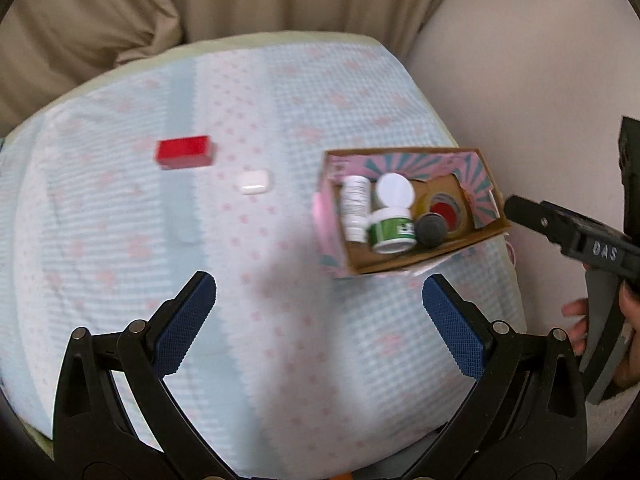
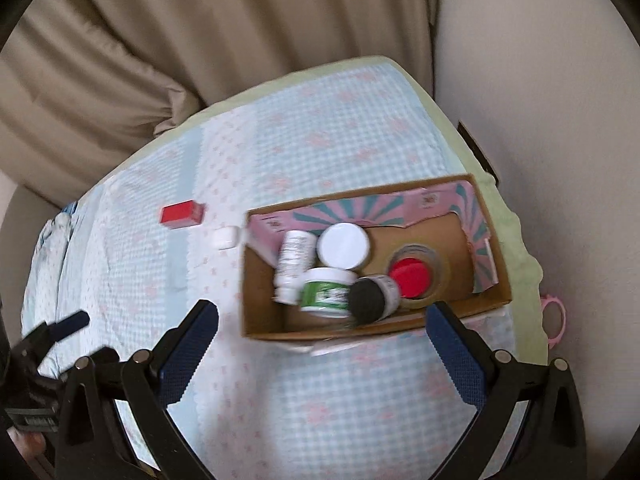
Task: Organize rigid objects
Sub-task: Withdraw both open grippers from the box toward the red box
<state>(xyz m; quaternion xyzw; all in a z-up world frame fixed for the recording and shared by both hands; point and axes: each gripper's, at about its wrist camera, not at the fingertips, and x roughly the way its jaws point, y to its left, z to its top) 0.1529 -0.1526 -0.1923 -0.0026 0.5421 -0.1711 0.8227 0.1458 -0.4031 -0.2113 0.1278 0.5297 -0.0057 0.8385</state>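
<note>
A cardboard box (image 1: 492, 230) (image 2: 256, 312) sits at the right of the cloth-covered table. It holds a white bottle (image 1: 355, 208) (image 2: 293, 265), a white-lidded jar (image 1: 395, 192) (image 2: 344, 245), a green-labelled jar (image 1: 391, 232) (image 2: 326, 291), a black-lidded jar (image 1: 431, 231) (image 2: 370, 300) and a tape roll with a red centre (image 1: 445, 210) (image 2: 412, 277). A red box (image 1: 184, 152) (image 2: 182, 213) and a small white case (image 1: 253, 182) (image 2: 225, 238) lie on the cloth left of it. My left gripper (image 1: 319, 292) is open and empty above the cloth. My right gripper (image 2: 322, 322) is open and empty over the box's near wall.
The table has a blue and pink checked cloth (image 1: 120, 240) (image 2: 340, 400). A beige curtain (image 1: 200, 0) (image 2: 200, 40) hangs behind it and a wall stands at the right. A pink ring (image 2: 554, 320) hangs off the right edge. The right gripper shows at the right in the left wrist view (image 1: 516, 206).
</note>
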